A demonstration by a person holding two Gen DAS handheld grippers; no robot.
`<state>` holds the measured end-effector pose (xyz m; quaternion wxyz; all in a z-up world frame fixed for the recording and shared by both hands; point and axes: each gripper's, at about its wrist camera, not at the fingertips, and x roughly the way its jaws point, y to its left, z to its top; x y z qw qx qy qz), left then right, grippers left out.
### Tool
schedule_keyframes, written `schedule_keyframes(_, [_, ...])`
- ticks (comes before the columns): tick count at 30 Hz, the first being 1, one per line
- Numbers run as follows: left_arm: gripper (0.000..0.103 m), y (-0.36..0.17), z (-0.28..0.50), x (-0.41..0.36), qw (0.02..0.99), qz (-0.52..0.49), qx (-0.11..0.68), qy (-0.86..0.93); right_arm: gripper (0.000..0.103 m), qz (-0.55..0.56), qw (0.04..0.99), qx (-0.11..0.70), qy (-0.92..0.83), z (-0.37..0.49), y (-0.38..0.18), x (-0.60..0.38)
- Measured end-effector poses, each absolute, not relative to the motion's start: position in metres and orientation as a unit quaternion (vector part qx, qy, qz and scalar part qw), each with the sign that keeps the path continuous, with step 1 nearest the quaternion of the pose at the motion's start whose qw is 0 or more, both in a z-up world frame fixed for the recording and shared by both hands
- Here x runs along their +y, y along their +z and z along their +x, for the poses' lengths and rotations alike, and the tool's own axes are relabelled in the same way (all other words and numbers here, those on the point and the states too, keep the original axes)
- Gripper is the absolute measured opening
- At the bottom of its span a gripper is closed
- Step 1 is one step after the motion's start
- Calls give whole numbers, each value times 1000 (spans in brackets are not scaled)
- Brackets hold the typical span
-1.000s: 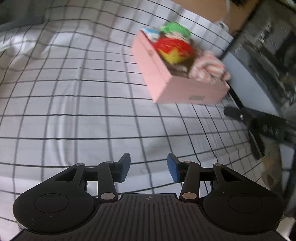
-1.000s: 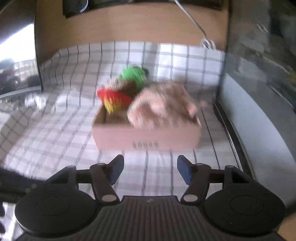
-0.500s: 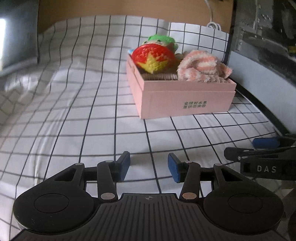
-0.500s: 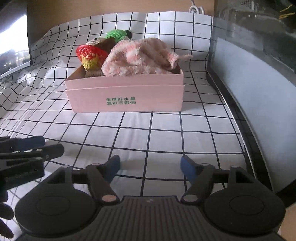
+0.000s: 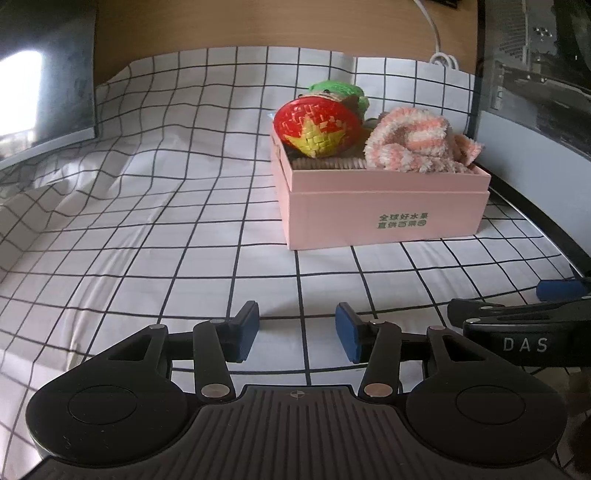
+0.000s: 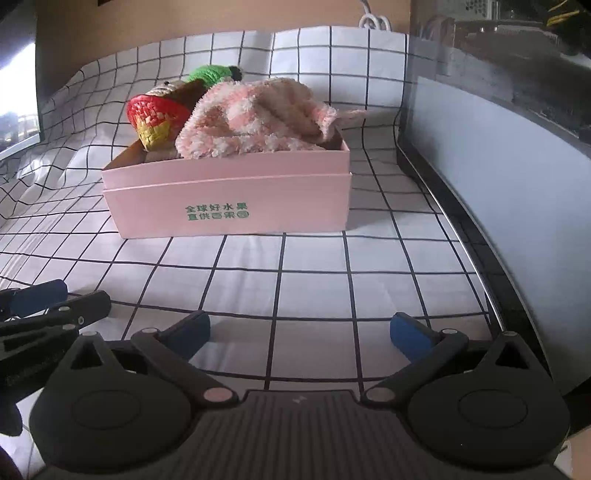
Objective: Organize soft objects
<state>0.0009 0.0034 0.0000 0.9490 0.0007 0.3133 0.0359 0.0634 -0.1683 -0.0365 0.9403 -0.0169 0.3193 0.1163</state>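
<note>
A: Where do the soft items sit?

B: All inside the pink box (image 6: pixel 236 206), which rests on the white grid-pattern cloth (image 5: pixel 147 229). Green printed characters on its near wall. Contents, read from the right wrist view: a fluffy pink-and-white towel (image 6: pixel 255 118) heaped at the right end, one corner trailing over the rim; a red woven toy with a yellow star (image 5: pixel 317 127) at the left end; a green knitted toy (image 5: pixel 338 90) behind that. Something brown lies between the toys; cannot tell what.

A: Left gripper?

B: The left gripper (image 5: pixel 297 330) hangs low over the cloth, well short of the box. Blue pads parted, only bare cloth between them. Holding nothing.

A: Right gripper?

B: The right gripper (image 6: pixel 301 328) is also short of the box, just beside the left one. Its jaws are opening, spread far apart, nothing between them. One blue-padded finger of it shows at the right edge of the left wrist view.

A: Surroundings?

B: Dark monitor edge (image 6: pixel 480 229) along the cloth's right side, wooden wall (image 5: pixel 258 22) behind, a white cable (image 5: pixel 441 55) at the back.
</note>
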Motion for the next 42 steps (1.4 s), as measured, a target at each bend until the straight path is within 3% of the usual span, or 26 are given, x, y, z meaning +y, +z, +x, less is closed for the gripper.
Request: schedule_keyframes(42, [50, 0, -3, 1, 949, -10, 310, 52, 103, -15, 943, 310, 118, 65, -39, -169])
